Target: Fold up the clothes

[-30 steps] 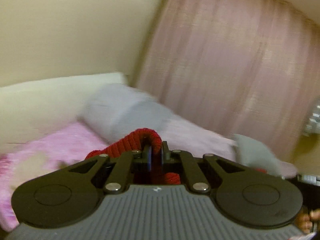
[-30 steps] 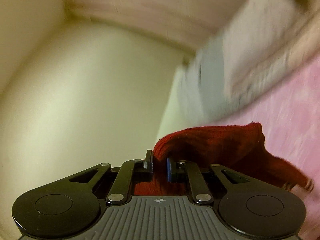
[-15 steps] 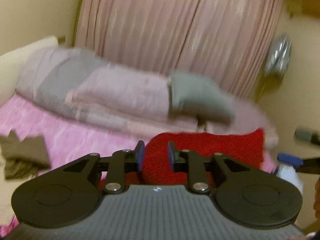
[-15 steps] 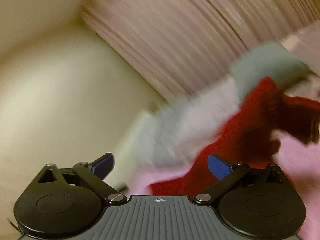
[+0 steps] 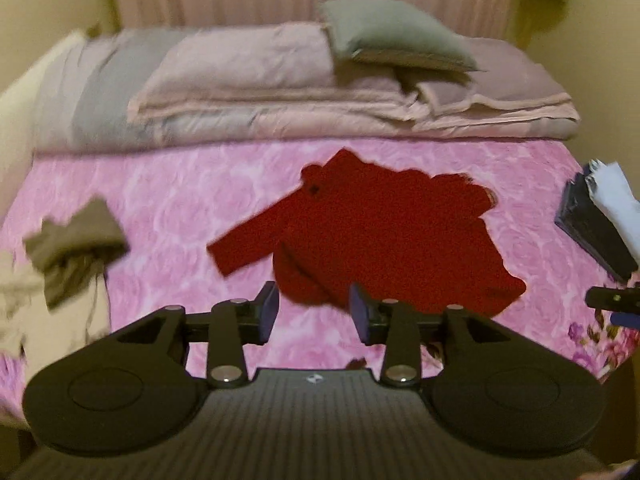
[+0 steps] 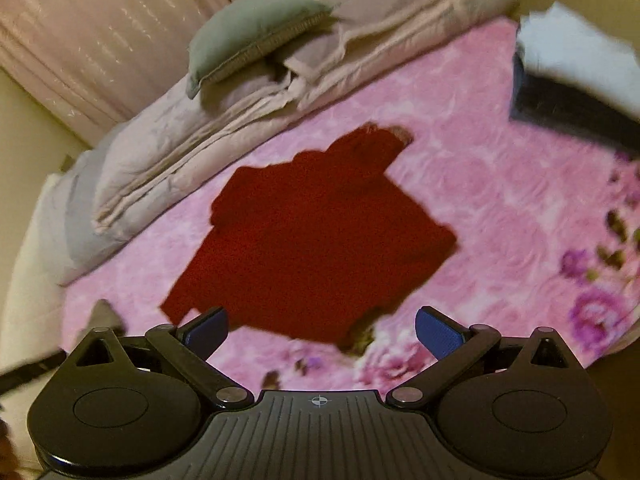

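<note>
Left tool (image 5: 312, 312): jaws just opened partway, nothing gripped.
Right tool (image 6: 320, 330): spread wide, empty.
Red knitted sweater (image 5: 384, 236): laid out on pink floral bed (image 5: 168, 196), apparently for folding.

- The left wrist view looks forward and down past the left gripper (image 5: 313, 309) at the frame's bottom, facing the pink bedspread (image 5: 168, 196) squarely, folded bedding across the top.
- The right wrist view tilts the same bedspread (image 6: 500, 200) diagonally, its right gripper (image 6: 321, 330) lowest.
- Both share the red sweater (image 5: 384, 232) (image 6: 316, 240), mid-frame and fairly near.
</note>
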The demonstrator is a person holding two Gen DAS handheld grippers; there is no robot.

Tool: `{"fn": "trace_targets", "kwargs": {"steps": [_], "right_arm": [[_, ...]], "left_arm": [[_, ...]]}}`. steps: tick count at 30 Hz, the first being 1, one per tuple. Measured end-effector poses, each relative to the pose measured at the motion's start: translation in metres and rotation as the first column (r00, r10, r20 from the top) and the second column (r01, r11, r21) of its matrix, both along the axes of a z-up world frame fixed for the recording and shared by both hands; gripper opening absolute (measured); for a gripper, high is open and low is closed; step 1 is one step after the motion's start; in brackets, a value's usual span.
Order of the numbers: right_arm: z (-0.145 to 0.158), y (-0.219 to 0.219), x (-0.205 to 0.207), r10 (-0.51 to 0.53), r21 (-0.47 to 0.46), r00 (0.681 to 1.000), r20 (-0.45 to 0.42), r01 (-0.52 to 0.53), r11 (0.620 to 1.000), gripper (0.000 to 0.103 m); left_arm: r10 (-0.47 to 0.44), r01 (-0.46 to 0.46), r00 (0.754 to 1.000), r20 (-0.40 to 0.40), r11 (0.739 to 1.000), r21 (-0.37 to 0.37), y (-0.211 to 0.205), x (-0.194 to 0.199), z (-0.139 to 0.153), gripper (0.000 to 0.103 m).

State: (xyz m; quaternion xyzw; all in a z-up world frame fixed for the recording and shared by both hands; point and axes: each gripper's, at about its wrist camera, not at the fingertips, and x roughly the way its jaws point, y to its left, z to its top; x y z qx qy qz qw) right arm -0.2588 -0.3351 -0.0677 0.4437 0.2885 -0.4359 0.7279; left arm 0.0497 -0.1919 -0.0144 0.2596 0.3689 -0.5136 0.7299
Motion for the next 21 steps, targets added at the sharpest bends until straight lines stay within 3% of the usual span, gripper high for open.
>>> {"fn": "trace_targets", "kwargs": {"steps": [6,12,21], "right_arm": [[-0.010,0.036,0.035,0.023,0.010,0.997,-0.073,-0.023,1.000,0.102],[-0.016,0.094,0.054,0.034,0.048,0.989,-0.143,-0.028,0.998,0.102],[-0.022,0.155,0.050,-0.031,0.078,0.983,-0.179,0.046,0.996,0.102]], "left_arm": [[-0.054,0.049,0.995,0.080,0.997,0.061,0.018,0.001,-0.002,0.041],[-0.064,0.054,0.996,0.063,0.987,0.155,0.051,0.017,-0.022,0.041],[-0.133,0.121,0.989,0.071,0.980,0.158,0.084,0.028,-0.026,0.042]]}}
